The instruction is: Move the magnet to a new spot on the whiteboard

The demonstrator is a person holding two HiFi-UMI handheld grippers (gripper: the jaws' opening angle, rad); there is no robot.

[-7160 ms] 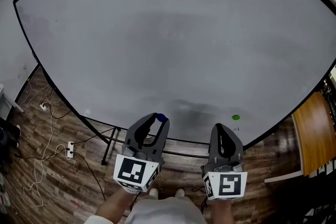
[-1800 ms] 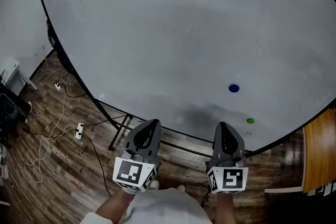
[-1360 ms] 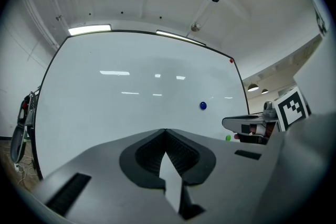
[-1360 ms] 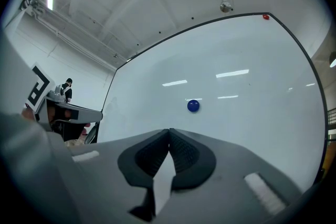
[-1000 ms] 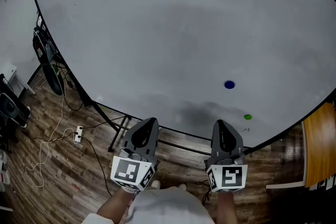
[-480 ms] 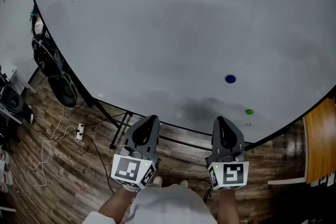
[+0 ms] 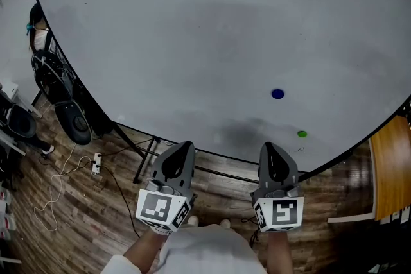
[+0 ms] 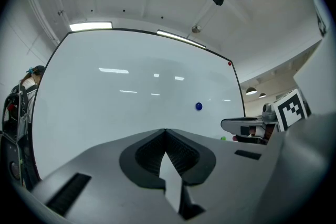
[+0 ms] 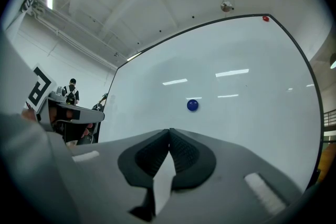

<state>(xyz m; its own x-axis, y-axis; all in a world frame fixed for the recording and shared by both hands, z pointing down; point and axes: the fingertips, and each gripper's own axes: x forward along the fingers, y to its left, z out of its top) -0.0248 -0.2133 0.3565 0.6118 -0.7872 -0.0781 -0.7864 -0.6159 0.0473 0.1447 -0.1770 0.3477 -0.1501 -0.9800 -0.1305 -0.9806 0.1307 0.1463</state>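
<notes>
On the whiteboard (image 7: 192,42), the blue magnet (image 7: 277,94) clings up-left of a green magnet (image 7: 302,134), while the left hand-held gripper (image 7: 182,147) and right hand-held gripper (image 7: 270,148) hang back, jaws pressed together, empty, seemingly done placing.

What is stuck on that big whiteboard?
The whiteboard carries a blue magnet, a green magnet below-right of it, and a red dot near a top corner. Its back is hidden.

light: bright, even overhead strips (image 8: 90,25) | glare: streaks on whiteboard (image 8: 131,113) | edges: strong fisheye bend, dark corners
</notes>
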